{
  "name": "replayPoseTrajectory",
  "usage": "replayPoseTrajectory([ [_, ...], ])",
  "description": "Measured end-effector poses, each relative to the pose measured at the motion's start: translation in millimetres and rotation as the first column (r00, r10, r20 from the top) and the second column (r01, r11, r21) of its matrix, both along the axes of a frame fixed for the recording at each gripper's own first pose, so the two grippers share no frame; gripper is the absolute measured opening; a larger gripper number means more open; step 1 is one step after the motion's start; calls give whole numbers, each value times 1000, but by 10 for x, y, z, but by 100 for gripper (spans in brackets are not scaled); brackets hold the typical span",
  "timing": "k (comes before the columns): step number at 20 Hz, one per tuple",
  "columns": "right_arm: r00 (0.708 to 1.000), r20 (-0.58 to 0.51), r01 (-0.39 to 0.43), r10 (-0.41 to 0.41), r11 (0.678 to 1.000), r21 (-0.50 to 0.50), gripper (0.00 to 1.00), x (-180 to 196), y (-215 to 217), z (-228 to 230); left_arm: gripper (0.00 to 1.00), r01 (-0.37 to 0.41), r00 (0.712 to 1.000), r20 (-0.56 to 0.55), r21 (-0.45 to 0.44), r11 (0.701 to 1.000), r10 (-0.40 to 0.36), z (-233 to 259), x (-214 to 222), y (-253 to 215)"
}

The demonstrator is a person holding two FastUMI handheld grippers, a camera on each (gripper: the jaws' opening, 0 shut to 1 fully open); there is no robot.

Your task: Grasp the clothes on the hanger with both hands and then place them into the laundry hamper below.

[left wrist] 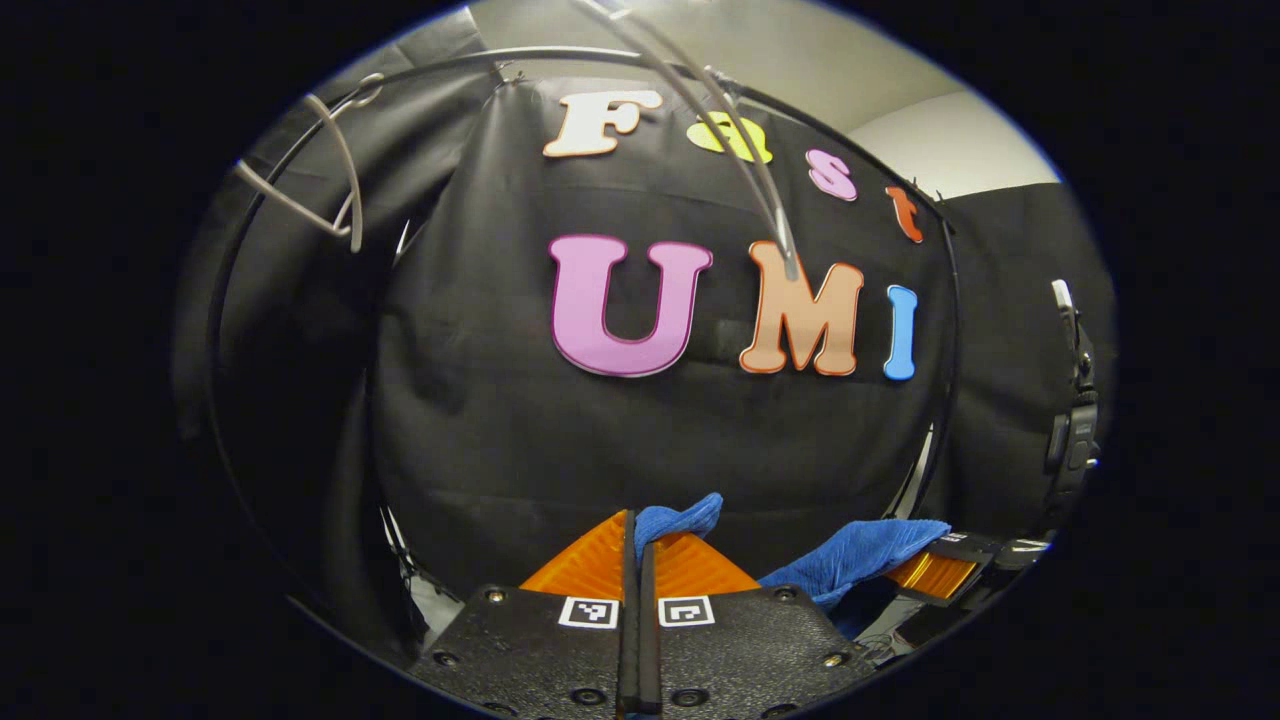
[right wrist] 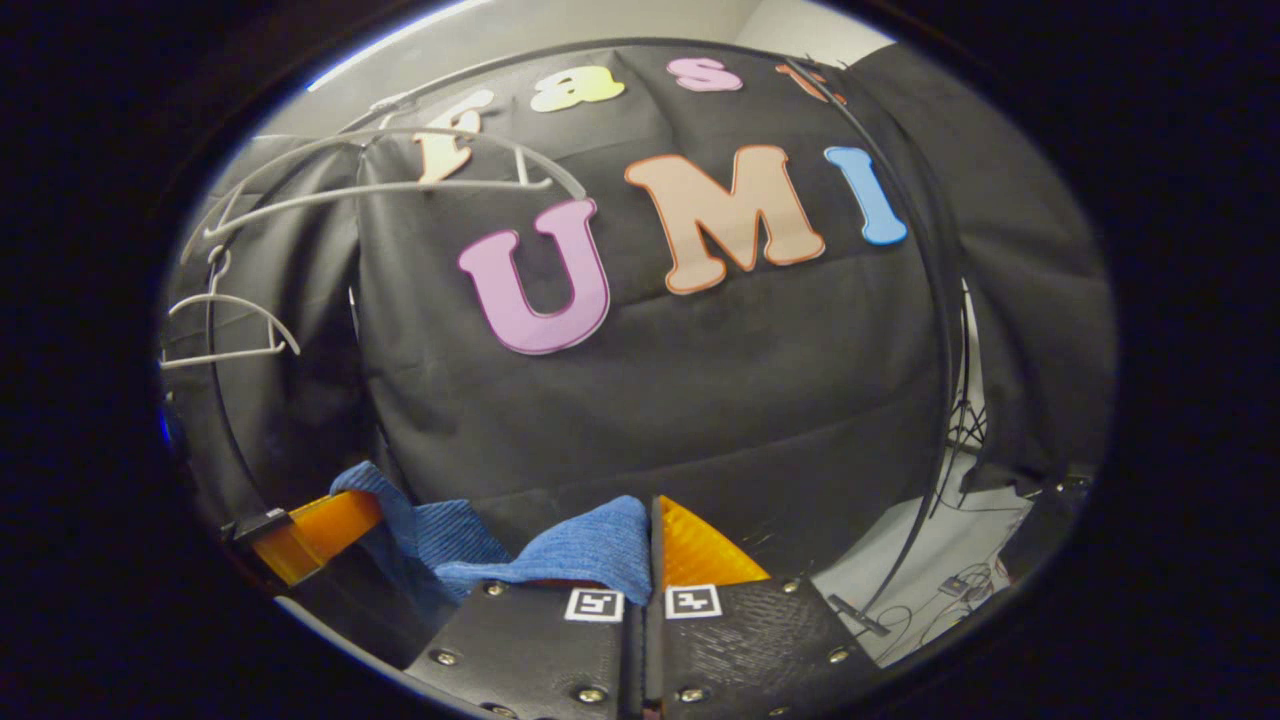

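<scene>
Blue cloth (left wrist: 850, 555) bunches over both closed jaws, its middle unseen.

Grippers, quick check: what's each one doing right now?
Left gripper: closed, pinching the blue cloth.
Right gripper: closed on the same blue cloth, which drapes over one finger.

Ahead of my left gripper (left wrist: 637, 530) the way is open up to the black cloth wall (left wrist: 600, 440). A bare grey wire hanger (left wrist: 720, 120) slants down from twelve o'clock; another empty grey hanger (left wrist: 320, 190) hangs at ten. From my right gripper (right wrist: 650, 520), two pale hangers (right wrist: 400, 170) crowd ten o'clock; four o'clock opens to floor.
</scene>
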State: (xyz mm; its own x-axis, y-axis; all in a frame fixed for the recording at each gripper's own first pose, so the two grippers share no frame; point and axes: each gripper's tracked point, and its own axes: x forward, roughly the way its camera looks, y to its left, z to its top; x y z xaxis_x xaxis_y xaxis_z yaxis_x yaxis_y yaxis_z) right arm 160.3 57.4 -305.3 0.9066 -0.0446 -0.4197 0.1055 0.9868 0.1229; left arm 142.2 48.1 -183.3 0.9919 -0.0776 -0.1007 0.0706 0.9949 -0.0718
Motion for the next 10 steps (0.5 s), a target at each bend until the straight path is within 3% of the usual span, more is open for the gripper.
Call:
replayPoseTrajectory([
  [5,998,-59,-34,32,999,-34,1,-56,-2,-494,0,-60,994,-88,-10,998,59,-615,102,181],
  [10,987,-152,-64,48,993,-101,2,-172,32,-1093,0,-54,985,-163,33,998,59,-1291,137,192],
])
